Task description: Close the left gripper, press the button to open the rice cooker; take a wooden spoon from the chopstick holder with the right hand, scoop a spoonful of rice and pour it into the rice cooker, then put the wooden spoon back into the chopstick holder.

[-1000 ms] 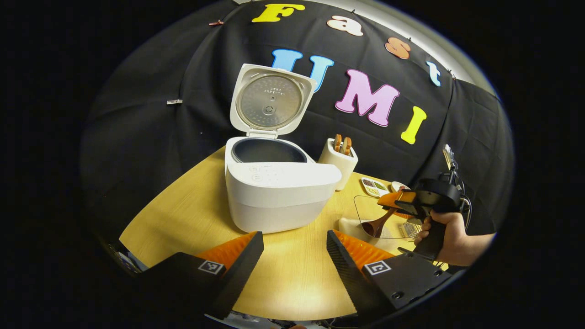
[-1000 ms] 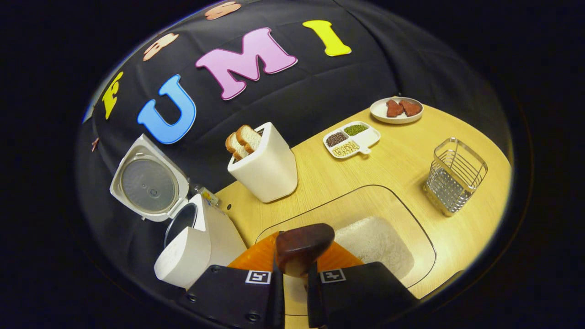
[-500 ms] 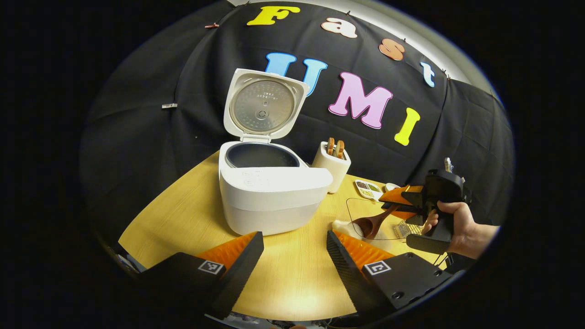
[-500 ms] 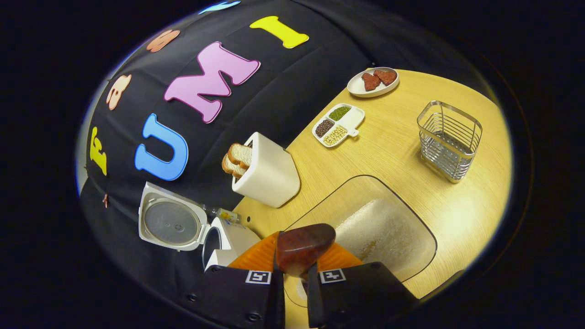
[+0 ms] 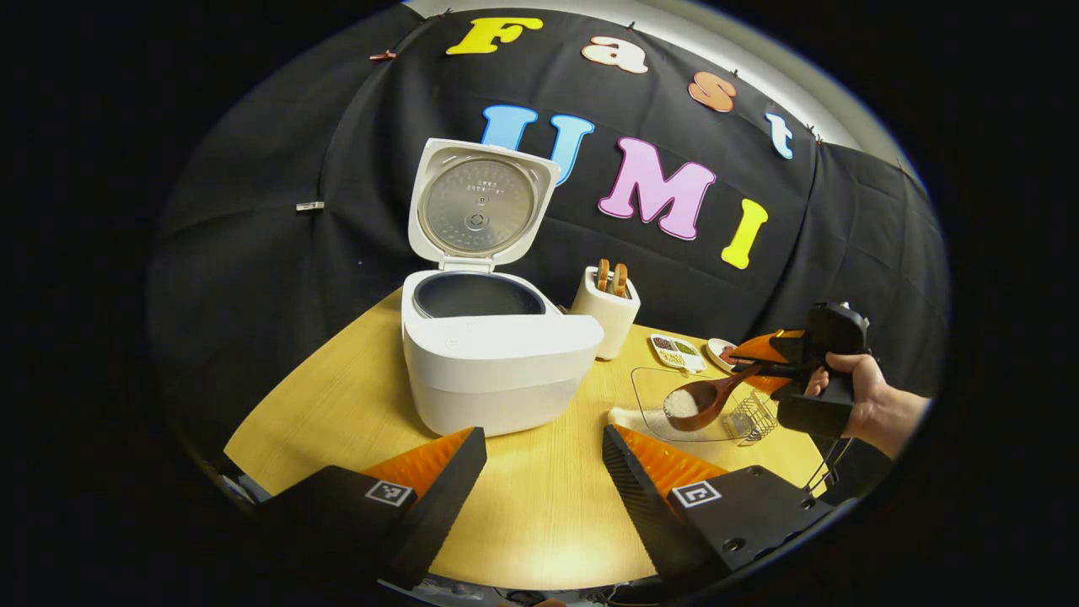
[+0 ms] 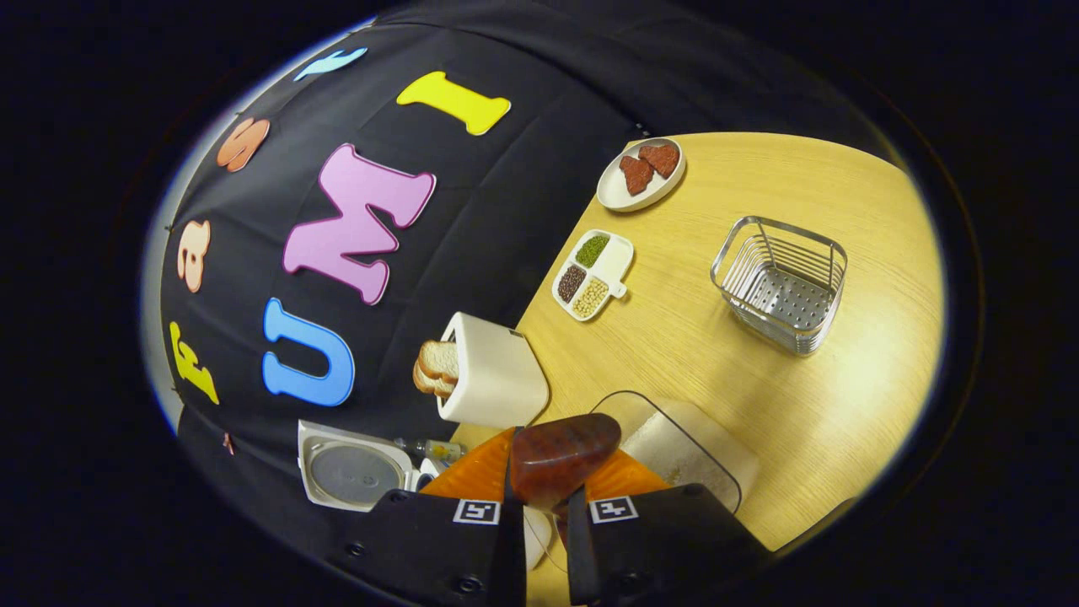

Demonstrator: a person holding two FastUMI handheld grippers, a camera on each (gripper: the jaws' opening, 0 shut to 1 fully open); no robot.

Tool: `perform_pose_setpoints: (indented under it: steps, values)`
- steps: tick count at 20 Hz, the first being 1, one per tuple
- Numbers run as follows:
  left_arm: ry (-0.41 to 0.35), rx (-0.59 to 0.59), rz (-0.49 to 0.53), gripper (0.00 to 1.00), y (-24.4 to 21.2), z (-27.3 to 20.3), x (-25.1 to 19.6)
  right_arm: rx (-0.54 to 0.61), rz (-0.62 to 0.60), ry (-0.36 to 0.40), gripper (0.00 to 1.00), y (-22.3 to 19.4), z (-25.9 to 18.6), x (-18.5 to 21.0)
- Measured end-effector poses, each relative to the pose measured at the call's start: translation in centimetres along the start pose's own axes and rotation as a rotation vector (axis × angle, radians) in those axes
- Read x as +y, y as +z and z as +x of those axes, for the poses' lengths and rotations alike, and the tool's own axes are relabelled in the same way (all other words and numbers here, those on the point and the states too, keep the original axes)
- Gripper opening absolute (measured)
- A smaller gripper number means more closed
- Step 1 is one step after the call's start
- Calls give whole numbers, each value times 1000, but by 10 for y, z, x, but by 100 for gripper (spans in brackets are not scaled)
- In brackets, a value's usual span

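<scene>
The white rice cooker (image 5: 497, 354) stands open on the table, its lid (image 5: 476, 206) upright and the dark pot bare. My left gripper (image 5: 544, 472) is open, low over the table in front of the cooker. To the right, a hand holds my right gripper (image 5: 763, 362), shut on the wooden spoon (image 5: 708, 400). The spoon's bowl carries white rice just above the clear rice tray (image 5: 653, 384). In the right gripper view the spoon (image 6: 560, 455) sits between my right gripper's (image 6: 544, 506) fingers, with the rice tray (image 6: 700, 447) below and the wire chopstick holder (image 6: 780, 282) beyond.
A white toaster with bread slices (image 5: 605, 308) stands right of the cooker. A sectioned dish of beans (image 6: 590, 274) and a small plate with red pieces (image 6: 639, 173) lie near the wall. The cooker lid (image 6: 354, 472) shows at the lower left.
The right gripper has lifted the spoon out of the rice tray, now with rice in its bowl, and has tilted. The left gripper has drawn back slightly from the cooker.
</scene>
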State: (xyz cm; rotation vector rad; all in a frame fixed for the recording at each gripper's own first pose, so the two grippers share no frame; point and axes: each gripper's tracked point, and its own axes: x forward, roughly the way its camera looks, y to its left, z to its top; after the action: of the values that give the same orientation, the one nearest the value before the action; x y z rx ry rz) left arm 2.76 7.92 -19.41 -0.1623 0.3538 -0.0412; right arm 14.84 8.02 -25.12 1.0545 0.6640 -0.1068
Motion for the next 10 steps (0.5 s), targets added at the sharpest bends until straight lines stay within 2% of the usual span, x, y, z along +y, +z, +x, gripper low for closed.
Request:
perform_pose_setpoints:
  steps: [6, 10]
  values:
    - [2, -16, 5, 96, 2, -7, -7, -14, 69, 35, 24, 23, -16, 25]
    - [14, -36, 4, 96, 5, -13, -9, 2, 82, 98, 24, 27, -19, 66]
